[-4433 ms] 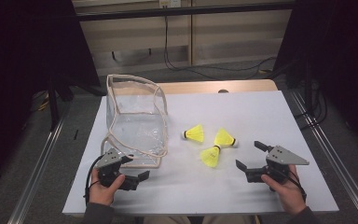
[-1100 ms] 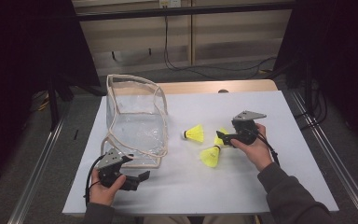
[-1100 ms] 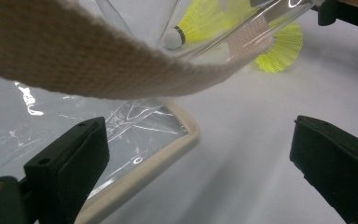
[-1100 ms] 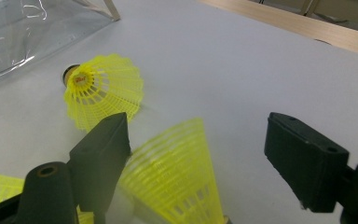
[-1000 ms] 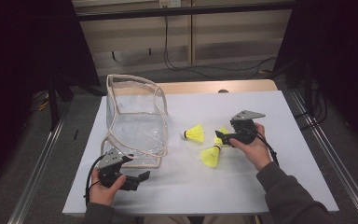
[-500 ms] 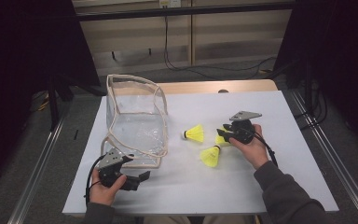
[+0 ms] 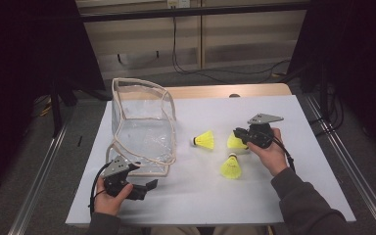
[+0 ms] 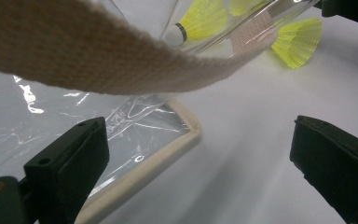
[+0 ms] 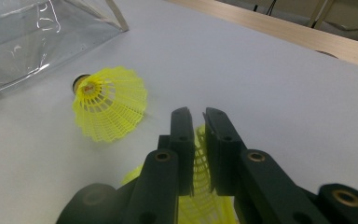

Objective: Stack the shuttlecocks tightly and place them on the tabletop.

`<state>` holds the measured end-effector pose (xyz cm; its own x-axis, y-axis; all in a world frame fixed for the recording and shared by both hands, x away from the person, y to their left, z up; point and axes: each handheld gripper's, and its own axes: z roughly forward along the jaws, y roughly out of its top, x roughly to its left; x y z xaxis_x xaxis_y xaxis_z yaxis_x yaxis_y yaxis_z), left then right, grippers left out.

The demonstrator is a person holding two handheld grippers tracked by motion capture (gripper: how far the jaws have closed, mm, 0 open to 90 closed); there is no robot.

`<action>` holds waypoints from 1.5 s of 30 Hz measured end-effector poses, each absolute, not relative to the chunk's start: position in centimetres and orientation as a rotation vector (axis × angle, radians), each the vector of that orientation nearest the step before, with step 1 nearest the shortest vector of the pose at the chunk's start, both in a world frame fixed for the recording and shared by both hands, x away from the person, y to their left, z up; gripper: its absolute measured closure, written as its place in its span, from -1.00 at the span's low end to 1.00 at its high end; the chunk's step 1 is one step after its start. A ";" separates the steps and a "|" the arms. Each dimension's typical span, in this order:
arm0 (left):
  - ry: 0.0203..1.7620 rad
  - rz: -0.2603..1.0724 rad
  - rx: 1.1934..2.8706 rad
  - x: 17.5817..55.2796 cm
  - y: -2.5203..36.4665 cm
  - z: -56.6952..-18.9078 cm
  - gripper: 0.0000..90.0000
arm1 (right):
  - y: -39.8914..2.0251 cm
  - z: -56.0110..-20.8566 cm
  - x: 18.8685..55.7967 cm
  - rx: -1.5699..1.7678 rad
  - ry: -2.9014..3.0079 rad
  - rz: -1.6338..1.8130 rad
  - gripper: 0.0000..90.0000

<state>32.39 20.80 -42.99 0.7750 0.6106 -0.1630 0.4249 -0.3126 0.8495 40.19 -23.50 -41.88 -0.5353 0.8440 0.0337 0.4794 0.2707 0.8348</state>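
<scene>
- Where the white table (image 7: 293,196) meets its near-left corner, the left tool (image 7: 149,186) rests low in the person's hand, its jaws spread wide with nothing between them.
- In the left gripper view those jaws frame the beige-trimmed bottom edge of the clear plastic bag (image 8: 51,135), and the bag's woven strap (image 8: 98,51) sweeps across above them.
- The clear plastic bag (image 7: 144,129) stands upright on the left half of the table, just beyond the left tool.
- Right of the bag lies a yellow shuttlecock (image 7: 204,140) on its side, cork tip pointing toward the bag; it is apart from both tools.
- Nearer the person, a second yellow shuttlecock (image 7: 230,167) sits alone, cork up.
- Farther right, the right tool (image 7: 237,134) has just been closing, and its jaws now pinch the mesh skirt of a third yellow shuttlecock (image 7: 235,142), which is low at the table.
- In the right gripper view the narrow jaws clamp that yellow skirt (image 9: 198,168) between them.
</scene>
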 end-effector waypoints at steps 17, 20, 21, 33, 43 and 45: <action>0.783 0.226 1.952 32.4 20.7 -43.0 -0.90 | -23.0 -41.4 40.4 1.176 2.119 1.213 0.85; 0.783 0.227 1.952 32.4 20.7 -43.0 -0.90 | -23.2 -41.5 40.5 1.179 2.124 1.197 0.84; 0.784 0.227 1.952 32.4 20.7 -43.0 -0.90 | -23.3 -41.5 40.4 1.178 2.124 1.192 0.82; 0.783 0.233 1.954 32.4 20.8 -43.1 -0.90 | -25.1 -41.0 39.8 1.204 2.100 1.155 0.66; 0.784 0.236 1.953 32.4 20.7 -43.1 -0.90 | -27.6 -40.6 39.2 1.237 2.076 1.112 0.99; 0.783 0.238 1.952 32.4 20.7 -43.1 -0.90 | -27.8 -40.6 39.2 1.230 2.076 1.108 1.00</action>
<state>32.41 20.69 -43.10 0.7730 0.6142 -0.1588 0.4224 -0.3114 0.8513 39.21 -27.75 -40.56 -0.4798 0.8774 -0.0012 0.4870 0.2675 0.8314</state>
